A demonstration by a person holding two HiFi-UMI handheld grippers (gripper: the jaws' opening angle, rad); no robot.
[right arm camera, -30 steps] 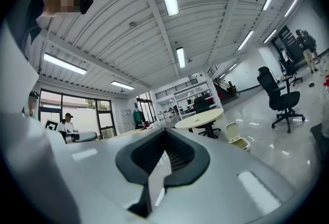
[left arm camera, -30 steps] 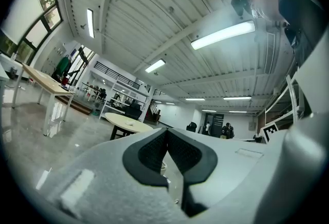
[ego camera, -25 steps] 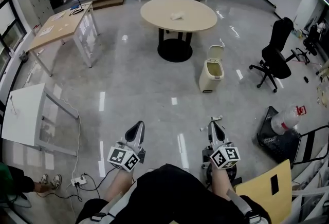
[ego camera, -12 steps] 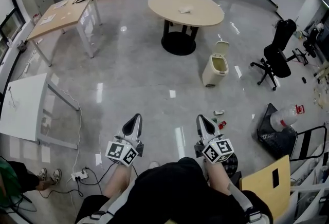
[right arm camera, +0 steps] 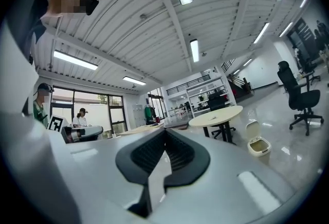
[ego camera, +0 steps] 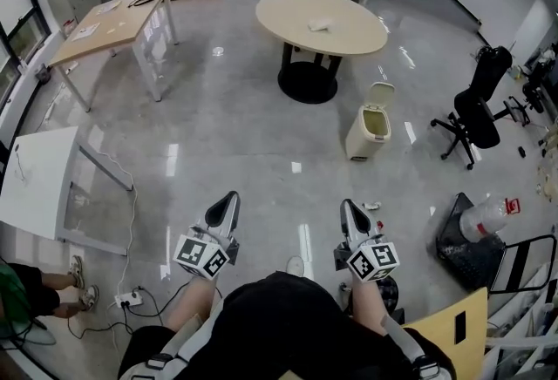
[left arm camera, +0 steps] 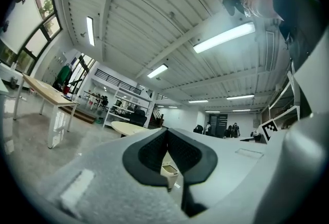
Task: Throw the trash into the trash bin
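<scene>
The trash bin stands on the floor just beside the round bench, its lid tipped up. Its pale inside shows, but what lies in it is too small to tell. A pale crumpled piece lies on the round bench. Small litter lies on the floor near the right hand-held gripper. That gripper's jaws are closed together on nothing. The left hand-held gripper likewise has its jaws together and empty. At the right a black crate holds a large clear bottle.
</scene>
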